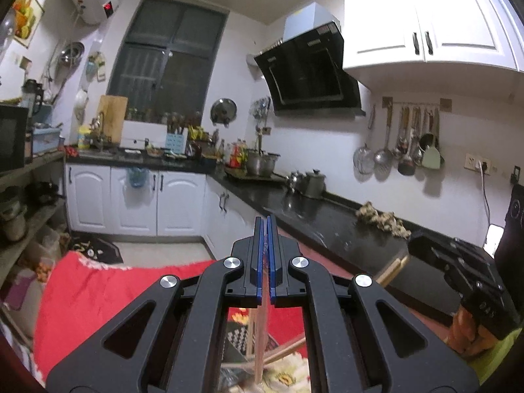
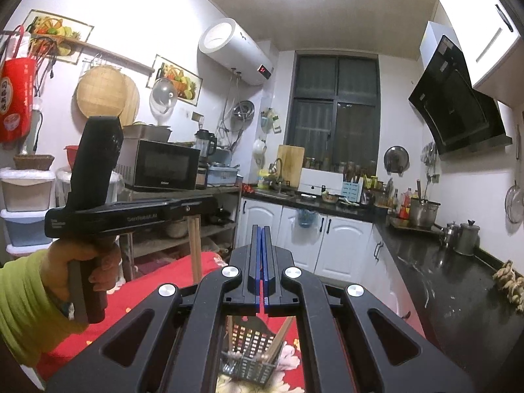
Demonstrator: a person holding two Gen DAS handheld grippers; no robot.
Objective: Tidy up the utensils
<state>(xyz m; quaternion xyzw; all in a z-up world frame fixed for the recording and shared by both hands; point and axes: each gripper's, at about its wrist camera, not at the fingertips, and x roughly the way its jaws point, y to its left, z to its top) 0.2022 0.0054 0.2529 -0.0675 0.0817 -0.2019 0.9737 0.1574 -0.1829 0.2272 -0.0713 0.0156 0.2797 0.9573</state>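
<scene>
- Between the pads of the left gripper (image 1: 264, 226), at 6 o'clock in the left wrist view: jaws pressed almost together, pinching thin wooden chopsticks (image 1: 261, 344) that hang straight down toward the red cloth (image 1: 98, 294).
- Held well above the cloth, not yet set down.
- At 4 o'clock, the right gripper (image 1: 413, 245) in a hand; a pale wooden end shows just below its tip, but cannot tell whether that is held or merely behind it.
- Judged light, stiff and smooth: easy to lift, yet likely to swivel or slide in a two-pad pinch. Best taken near the upper third, both sticks side by side, so that the long ends hang plumb.

- At 6 o'clock in the right wrist view: own jaws shut to a sliver, only red cloth showing through the gap, nothing seen between the pads.
- Below them, a wire basket (image 2: 249, 360) standing on the cloth, with more chopsticks leaning inside against its rim.
- At 9 o'clock, the left gripper seen side-on, its chopsticks (image 2: 196, 245) dangling upright, well apart from the basket.
- Next step, judged: lowering the tips squarely into the basket; the mesh may catch a tilted tip, and the light basket may tip if nudged.
</scene>
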